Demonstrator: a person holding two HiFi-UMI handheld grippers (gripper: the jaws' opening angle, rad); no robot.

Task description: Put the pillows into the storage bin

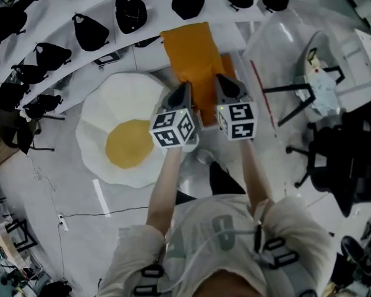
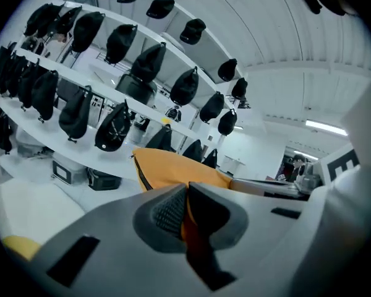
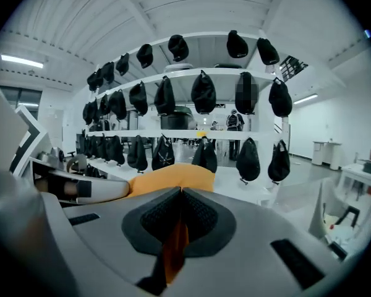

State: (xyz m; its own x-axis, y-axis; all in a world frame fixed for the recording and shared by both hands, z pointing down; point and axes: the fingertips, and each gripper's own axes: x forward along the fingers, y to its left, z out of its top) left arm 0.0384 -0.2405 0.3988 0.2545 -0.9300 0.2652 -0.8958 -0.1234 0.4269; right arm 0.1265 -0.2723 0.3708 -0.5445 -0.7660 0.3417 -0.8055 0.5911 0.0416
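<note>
A pale floor (image 1: 68,184) runs up to curved white shelves (image 1: 148,33) hung with rows of black bags (image 1: 130,12). The same shelves fill the background of both gripper views. On the floor, to the left of the person's arms, lies a round egg pillow (image 1: 120,135), white with a yellow yolk at its middle. The orange pillow (image 1: 195,51) is off the floor, held out ahead of the person between the two grippers and reaching toward the shelves. The left gripper (image 1: 183,89) has its jaws pressed together on the pillow's near edge, and in the left gripper view a fold of orange cloth is pinched between the dark ribbed pads (image 2: 170,209). The right gripper (image 1: 225,84) sits just beside it and pinches the same edge. In its own view a strip of orange shows in the closed jaws and the pillow's bulk (image 3: 173,178) rises beyond them. At the upper right of the head view stands what looks like a clear bin (image 1: 284,39), near the pillow but apart from it. A black chair (image 1: 343,159) stands further right.
</note>
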